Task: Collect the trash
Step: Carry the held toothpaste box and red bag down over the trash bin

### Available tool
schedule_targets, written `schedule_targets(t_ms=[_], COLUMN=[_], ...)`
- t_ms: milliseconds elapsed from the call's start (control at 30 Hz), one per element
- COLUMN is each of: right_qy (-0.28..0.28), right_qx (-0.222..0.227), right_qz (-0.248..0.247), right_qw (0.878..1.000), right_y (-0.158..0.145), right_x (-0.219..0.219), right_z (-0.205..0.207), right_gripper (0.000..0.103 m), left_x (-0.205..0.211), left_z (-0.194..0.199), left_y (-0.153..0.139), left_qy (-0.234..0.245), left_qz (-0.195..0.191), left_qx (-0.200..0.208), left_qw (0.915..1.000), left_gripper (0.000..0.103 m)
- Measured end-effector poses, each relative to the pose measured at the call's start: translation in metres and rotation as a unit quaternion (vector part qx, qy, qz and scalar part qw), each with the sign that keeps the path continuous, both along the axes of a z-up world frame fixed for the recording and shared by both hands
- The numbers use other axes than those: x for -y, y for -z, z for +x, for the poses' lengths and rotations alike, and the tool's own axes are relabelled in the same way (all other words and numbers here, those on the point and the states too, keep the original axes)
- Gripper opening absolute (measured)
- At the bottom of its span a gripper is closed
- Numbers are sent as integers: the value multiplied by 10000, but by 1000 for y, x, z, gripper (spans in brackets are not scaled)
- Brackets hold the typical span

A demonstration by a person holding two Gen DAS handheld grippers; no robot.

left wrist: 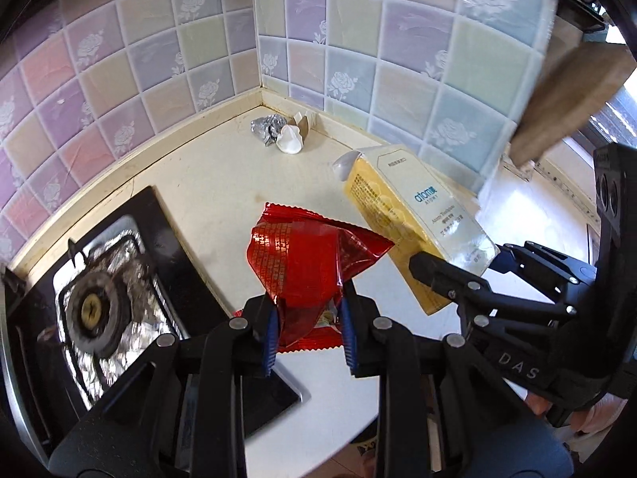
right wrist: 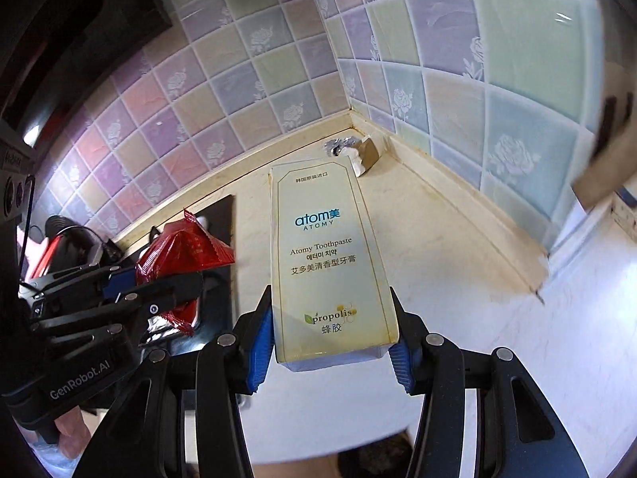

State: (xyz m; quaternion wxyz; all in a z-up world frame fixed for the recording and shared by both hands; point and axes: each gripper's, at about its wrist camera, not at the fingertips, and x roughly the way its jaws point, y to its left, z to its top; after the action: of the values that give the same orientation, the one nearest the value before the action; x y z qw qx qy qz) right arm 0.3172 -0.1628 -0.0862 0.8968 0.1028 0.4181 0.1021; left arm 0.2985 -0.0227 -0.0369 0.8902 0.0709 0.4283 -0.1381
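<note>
Red foil wrapper (left wrist: 302, 275) sits pinched between the blue pads of our left hand-held gripper (left wrist: 308, 330), lifted clear of the surface (left wrist: 207, 183). Our right hand-held gripper (right wrist: 332, 342) clamps the toothpaste box (right wrist: 326, 263) at its near end; the box projects toward 12 o'clock. In the left view the box hangs at 2 o'clock of the wrapper, the two close together.

More trash remains in the tiled corner at 12 o'clock: a crumpled foil scrap (left wrist: 267, 125) and a white wad (left wrist: 290, 140), touching each other. The stove (left wrist: 95, 306) lies at 8 o'clock.

Risks, as we judge them:
- The wrapper is thin and slick, and only its lower part is gripped. It may slide out during fast travel.
- The box is held at one end only. A swing could pivot it in the pads.
- The long box could strike the wrapper or the left hand-held gripper if the hands converge.
- Both hand-held grippers are full, so the corner scraps cannot yet be taken.
</note>
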Motion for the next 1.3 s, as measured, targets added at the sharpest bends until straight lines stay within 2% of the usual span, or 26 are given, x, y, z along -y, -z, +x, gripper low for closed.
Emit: schedule_targets(t_ms=[333, 433, 567, 700, 833, 967, 1167, 1300], right_qy=[-192, -205, -143, -44, -23, -46, 52, 170], right_qx=[-15, -77, -230, -608, -1137, -1668, -2312, -2644], right_qz=[41, 12, -184, -223, -367, -497, -634, -635], right_qw=[9998, 9998, 9995, 9979, 9928, 9847, 9708, 9622], right_y=[-2, 8, 35, 77, 133, 198, 301, 372], right_x=[-20, -19, -15, -11, -11, -11, -7, -1], right_z=[-133, -160, -199, -233, -259, -273, -291, -297], right_gripper=[49, 49, 49, 49, 49, 49, 50, 50], left_x=[-23, -27, -32, -34, -34, -26, -10, -6], left_z=[-113, -146, -181, -205, -217, -226, -235, -230], left_y=[31, 45, 72, 111, 164, 219, 303, 361], left_qy=[-63, -99, -107, -162, -265, -264, -8, 70], left_qz=[122, 146, 88, 14, -213, -317, -108, -285], left_qx=[68, 161, 81, -172, -789, -1276, -1546, -1826], left_qw=[9999, 9997, 9999, 9997, 9963, 9910, 9879, 9827], left_gripper=[22, 23, 23, 23, 23, 23, 23, 23])
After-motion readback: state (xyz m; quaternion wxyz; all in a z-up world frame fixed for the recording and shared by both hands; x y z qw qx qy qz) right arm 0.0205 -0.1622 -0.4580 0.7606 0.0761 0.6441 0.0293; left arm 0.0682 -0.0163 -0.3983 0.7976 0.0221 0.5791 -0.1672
